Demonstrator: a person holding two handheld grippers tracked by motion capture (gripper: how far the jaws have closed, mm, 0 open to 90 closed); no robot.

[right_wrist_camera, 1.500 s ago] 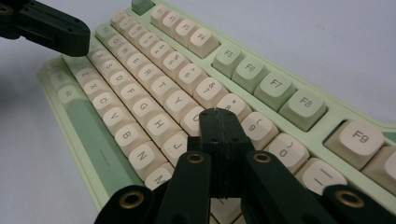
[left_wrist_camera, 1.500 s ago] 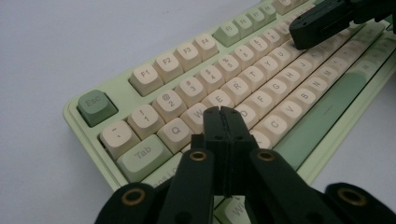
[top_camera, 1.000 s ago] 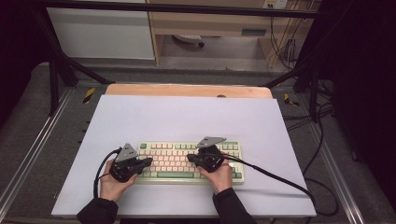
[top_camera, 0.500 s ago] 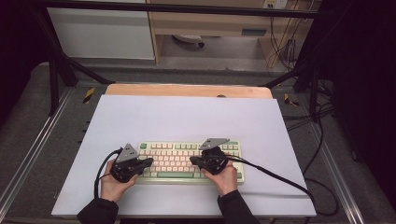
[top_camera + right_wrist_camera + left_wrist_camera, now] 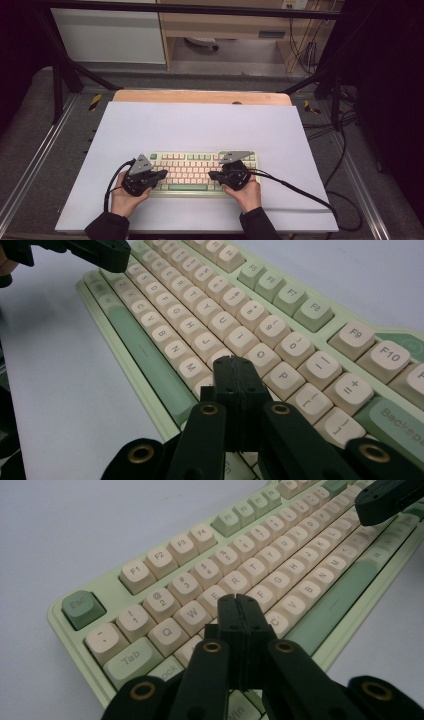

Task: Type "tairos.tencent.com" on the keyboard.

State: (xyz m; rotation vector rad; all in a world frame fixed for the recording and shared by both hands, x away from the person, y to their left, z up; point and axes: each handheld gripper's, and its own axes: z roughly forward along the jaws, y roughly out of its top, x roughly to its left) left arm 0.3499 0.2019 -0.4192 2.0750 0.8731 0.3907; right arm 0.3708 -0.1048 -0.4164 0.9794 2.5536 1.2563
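Pale-green and cream, the keyboard [image 5: 202, 173] lay on the white desk [image 5: 200, 125] toward six o'clock, its long side running from nine to three. Both tools hovered over its keys with nothing held: the left tool [image 5: 162, 174] had its jaws pressed together near the D key [image 5: 239, 599], at the keyboard's nine o'clock end, and the right tool [image 5: 212, 176] was likewise fully closed over the K and L keys [image 5: 235, 360], nearer three o'clock

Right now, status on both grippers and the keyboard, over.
Left gripper shut, fingers over the left-side letter keys. Right gripper shut, over the right-side keys. Keyboard flat on the white mat. Nothing in the way.
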